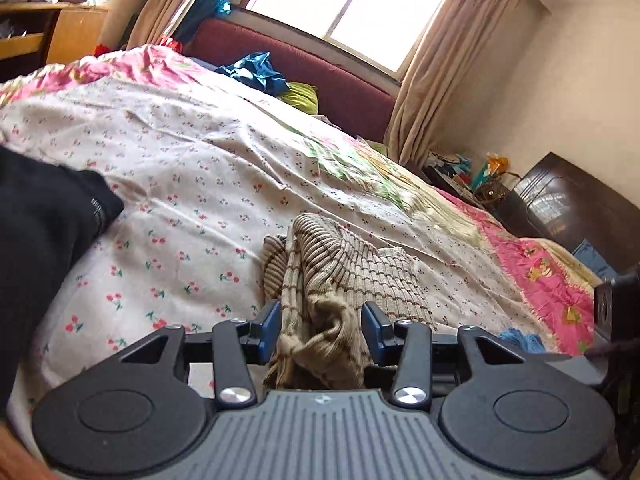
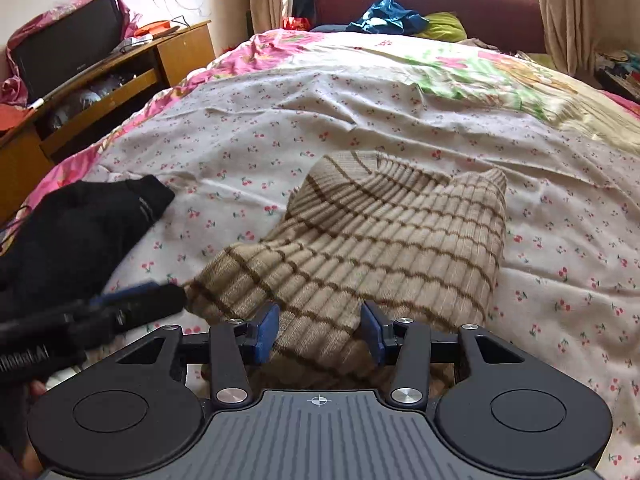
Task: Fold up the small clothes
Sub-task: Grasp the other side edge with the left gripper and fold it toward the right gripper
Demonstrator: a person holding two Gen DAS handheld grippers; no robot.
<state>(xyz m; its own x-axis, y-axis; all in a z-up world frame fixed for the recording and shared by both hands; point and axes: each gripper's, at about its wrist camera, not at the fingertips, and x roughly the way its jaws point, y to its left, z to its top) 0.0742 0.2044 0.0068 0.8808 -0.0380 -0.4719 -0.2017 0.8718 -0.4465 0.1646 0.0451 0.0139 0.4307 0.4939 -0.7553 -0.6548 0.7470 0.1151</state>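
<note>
While a black folded garment (image 2: pixel 80 232) lies left of it on the cherry-print bedsheet (image 2: pixel 280 136), the beige brown-striped ribbed knit garment (image 2: pixel 384 240) stretches lengthwise toward the maroon headboard (image 2: pixel 432 0); left gripper (image 1: pixel 322 330) and right gripper (image 2: pixel 320 330) each have their blue pads spread around its bunched near end.

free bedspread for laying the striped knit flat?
Bare cherry-print bedspread lies beyond the striped knit, up to the floral quilt, and to its right toward the bed's edge. The left is tight: the black garment and left gripper sit close beside the knit.
</note>
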